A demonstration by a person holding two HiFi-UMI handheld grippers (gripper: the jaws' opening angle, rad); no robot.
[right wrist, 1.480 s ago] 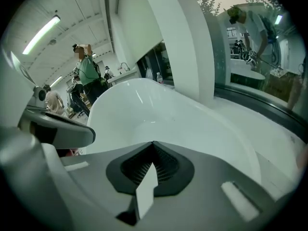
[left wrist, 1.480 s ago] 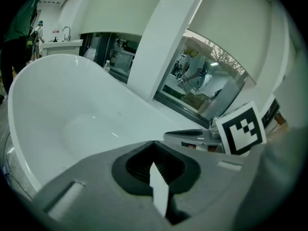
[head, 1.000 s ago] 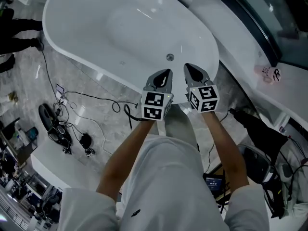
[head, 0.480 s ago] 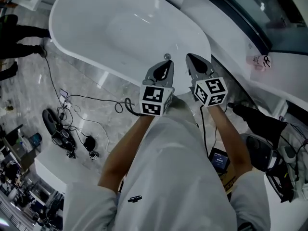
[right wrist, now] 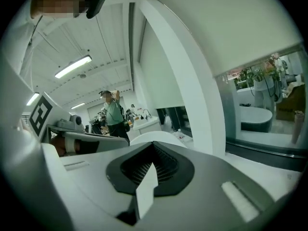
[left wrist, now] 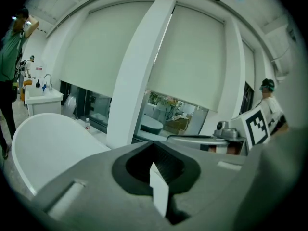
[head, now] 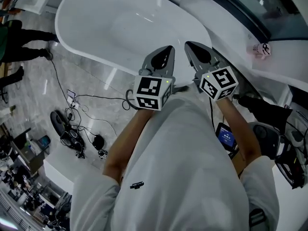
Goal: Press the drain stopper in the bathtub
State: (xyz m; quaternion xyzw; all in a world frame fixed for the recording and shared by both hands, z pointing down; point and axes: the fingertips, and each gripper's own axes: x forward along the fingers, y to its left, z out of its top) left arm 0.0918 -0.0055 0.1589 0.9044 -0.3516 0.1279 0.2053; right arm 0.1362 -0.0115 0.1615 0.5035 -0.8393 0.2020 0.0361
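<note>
The drain stopper cannot be seen now; a second ago it showed as a small round metal disc on the floor of the bathtub point(head: 120, 28), just beyond the gripper tips, at the tub's near right end; since then the view has swung and the two grippers have risen in the head view, so that their tips cover that spot; the stopper is presumably still there, behind them. This suggests the approach is under way but the press has not started: both gripper views look level across the room, at blinds, a white column and glass, not down into the tub; a tip would have to tilt down and drop to the tub floor first.

The left gripper point(head: 167, 50) has its jaws together, with nothing between them; its own view shows only the dark ribbed hollow behind the closed tips, and the white tub rim off to the left. The right gripper point(head: 190, 46) is likewise closed and empty, just beside the left one, neither touching the tub as far as can be told.

Farther out, black cables point(head: 91, 100) trail over the marble floor left of the tub; a person in green point(right wrist: 114, 114) stands at the far end.
</note>
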